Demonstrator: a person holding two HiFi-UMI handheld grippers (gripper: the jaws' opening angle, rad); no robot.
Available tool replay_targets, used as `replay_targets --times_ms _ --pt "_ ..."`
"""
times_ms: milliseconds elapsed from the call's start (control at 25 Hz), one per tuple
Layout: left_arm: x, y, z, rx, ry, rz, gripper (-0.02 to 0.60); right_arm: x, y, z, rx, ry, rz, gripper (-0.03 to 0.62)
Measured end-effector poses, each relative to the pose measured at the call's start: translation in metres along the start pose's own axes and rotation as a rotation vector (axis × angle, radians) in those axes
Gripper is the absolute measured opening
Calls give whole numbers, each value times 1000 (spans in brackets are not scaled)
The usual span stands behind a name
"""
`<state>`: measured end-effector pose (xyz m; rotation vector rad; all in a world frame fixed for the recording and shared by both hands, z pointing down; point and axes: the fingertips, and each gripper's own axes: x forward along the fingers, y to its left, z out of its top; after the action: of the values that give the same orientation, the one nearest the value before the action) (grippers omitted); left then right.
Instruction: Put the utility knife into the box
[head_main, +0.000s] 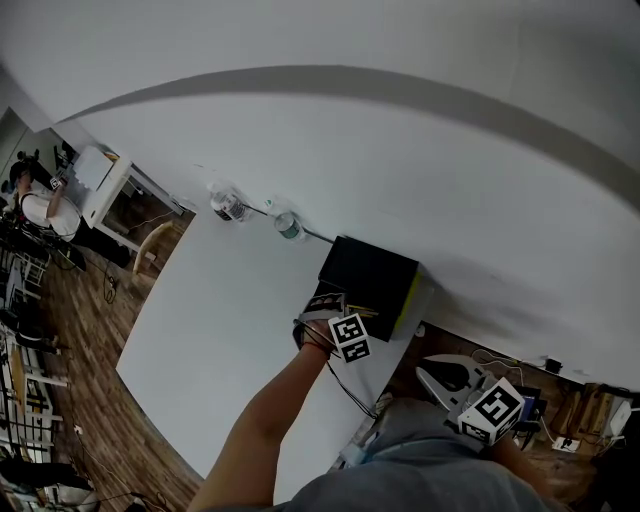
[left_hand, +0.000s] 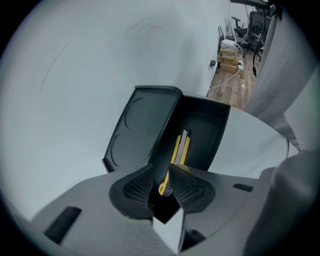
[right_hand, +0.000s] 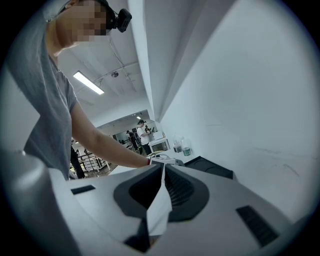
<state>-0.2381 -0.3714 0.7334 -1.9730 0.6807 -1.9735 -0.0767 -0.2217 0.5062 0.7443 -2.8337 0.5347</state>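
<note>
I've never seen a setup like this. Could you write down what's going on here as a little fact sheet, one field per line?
who works: a person with a handheld gripper in each hand
left gripper: shut on the yellow utility knife, whose far end points down into the box
box: black, lid swung open, on the white table by the wall
right gripper: shut, empty, held near the person's body
also on table: a small bottle and a jar by the wall
task state: knife in the box's opening, not yet released
</note>
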Motion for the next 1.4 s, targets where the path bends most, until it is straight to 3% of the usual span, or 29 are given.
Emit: replay_targets --times_ms 280,1040,1400 --pt "-19 9 -4 -163 -50 7 98 -2 4 4 -9 -12 12 38" --pt "-108 27 8 -879 -383 -14 46 -7 21 7 -47 -15 73 38" --pt "-152 4 16 -1007 -560 69 17 -8 28 6 -62 -15 99 38"
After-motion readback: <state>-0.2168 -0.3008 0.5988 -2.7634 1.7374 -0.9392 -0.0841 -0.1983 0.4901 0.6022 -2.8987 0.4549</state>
